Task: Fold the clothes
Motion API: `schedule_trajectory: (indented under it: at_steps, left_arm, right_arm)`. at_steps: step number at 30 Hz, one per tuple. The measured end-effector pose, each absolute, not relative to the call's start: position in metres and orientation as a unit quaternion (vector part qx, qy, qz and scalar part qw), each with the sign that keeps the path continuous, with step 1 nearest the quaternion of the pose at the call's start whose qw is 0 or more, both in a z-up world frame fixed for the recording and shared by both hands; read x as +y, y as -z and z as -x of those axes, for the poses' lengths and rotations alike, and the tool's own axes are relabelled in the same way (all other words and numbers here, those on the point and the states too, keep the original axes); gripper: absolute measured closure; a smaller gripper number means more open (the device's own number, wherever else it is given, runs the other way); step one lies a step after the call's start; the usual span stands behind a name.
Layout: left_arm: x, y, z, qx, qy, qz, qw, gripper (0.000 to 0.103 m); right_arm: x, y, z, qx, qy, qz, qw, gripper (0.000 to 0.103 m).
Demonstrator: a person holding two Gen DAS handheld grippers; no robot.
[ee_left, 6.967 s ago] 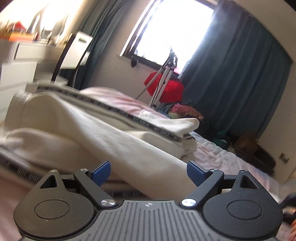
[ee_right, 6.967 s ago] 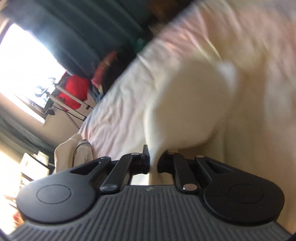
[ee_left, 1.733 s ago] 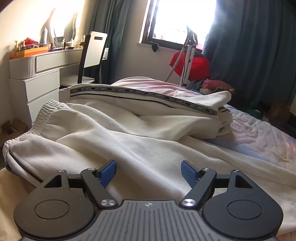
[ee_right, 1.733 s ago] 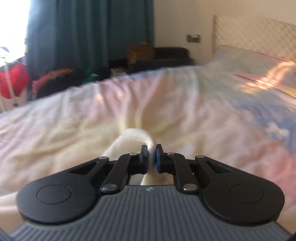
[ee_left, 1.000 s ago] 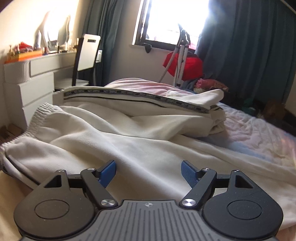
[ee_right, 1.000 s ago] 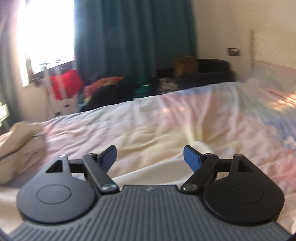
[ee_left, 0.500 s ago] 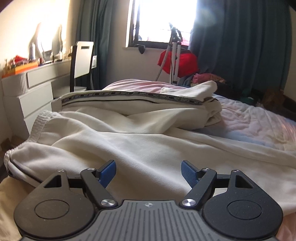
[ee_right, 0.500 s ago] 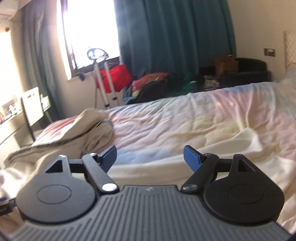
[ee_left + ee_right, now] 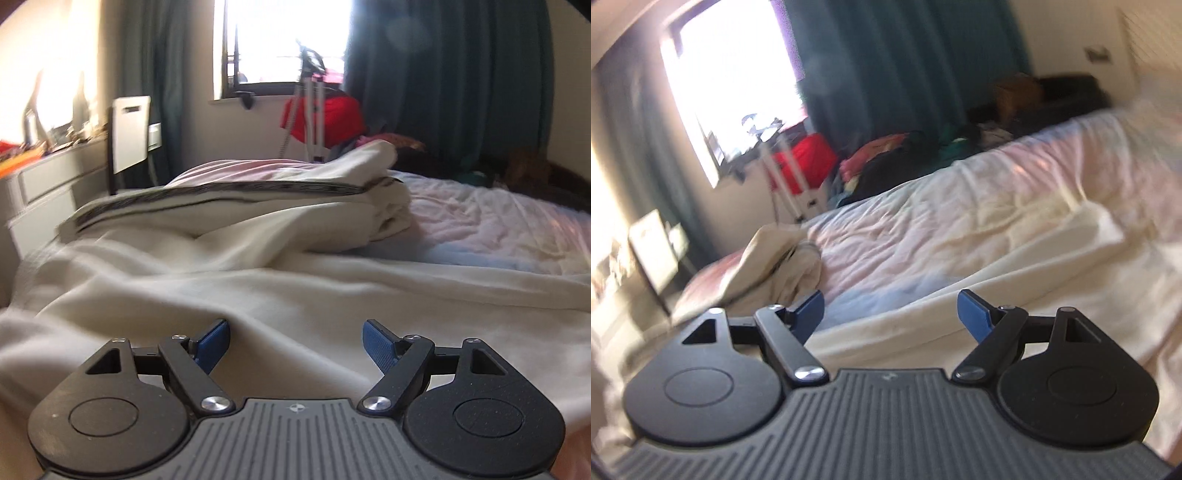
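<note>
left gripper (image 9: 296, 341): fingers spread wide, nothing between them — hovering low over the cream garment, blue pads (image 9: 211, 345) just above the cloth
right gripper (image 9: 890, 312): released, fingers apart, holding nothing; view tilted and blurred
cream garment (image 9: 277, 295): spread flat across the near side of the bed, right under and ahead of the left gripper; runs off to the right as a long band; same cloth seen in the right wrist view (image 9: 1015, 291) just beyond the right gripper's fingers
folded cream piece (image 9: 258, 218): stacked on the bed just behind the spread garment, dark patterned stripe along its top edge; in the right wrist view (image 9: 779, 266) it sits left of the gripper — crumpled end facing the camera
bed (image 9: 498, 229): pale pink-white sheet, bare part lies right of the folded piece
window (image 9: 280, 40): beyond the bed, bright, blown out
curtain (image 9: 450, 74): dark teal, right of the window
red item (image 9: 332, 116): below the window, past the far edge of the bed, with a light stand (image 9: 314, 110) in front of it
chair (image 9: 129, 133): left of the bed, white back
dresser (image 9: 44, 173): left of the chair, clutter on top, blurred
</note>
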State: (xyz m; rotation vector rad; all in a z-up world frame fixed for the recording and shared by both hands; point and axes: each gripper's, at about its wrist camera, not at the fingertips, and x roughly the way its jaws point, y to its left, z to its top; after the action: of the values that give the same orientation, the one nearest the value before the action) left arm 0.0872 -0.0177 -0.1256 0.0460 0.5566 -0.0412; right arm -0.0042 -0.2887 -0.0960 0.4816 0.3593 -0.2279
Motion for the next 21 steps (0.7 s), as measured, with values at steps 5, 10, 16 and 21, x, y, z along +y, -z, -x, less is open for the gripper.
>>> schedule_trajectory:
  at_steps: [5, 10, 16, 21]
  left_arm:
    - [-0.082, 0.117, -0.161, 0.269, 0.052, -0.036, 0.961, 0.024]
    - [-0.160, 0.124, -0.249, 0.256, 0.052, -0.106, 0.959, 0.022]
    - [-0.219, 0.167, -0.355, 0.225, -0.058, -0.274, 0.933, 0.022]
    - [-0.225, 0.184, -0.398, 0.242, -0.064, -0.319, 0.914, 0.047]
  right_arm:
    - [-0.304, 0.115, -0.009, 0.170, 0.167, -0.230, 0.944, 0.022]
    - [-0.318, 0.134, -0.026, 0.184, 0.176, -0.258, 0.932, 0.022]
    - [-0.329, 0.152, -0.049, 0.186, 0.193, -0.251, 0.930, 0.022]
    - [-0.338, 0.172, -0.067, 0.213, 0.201, -0.262, 0.920, 0.022]
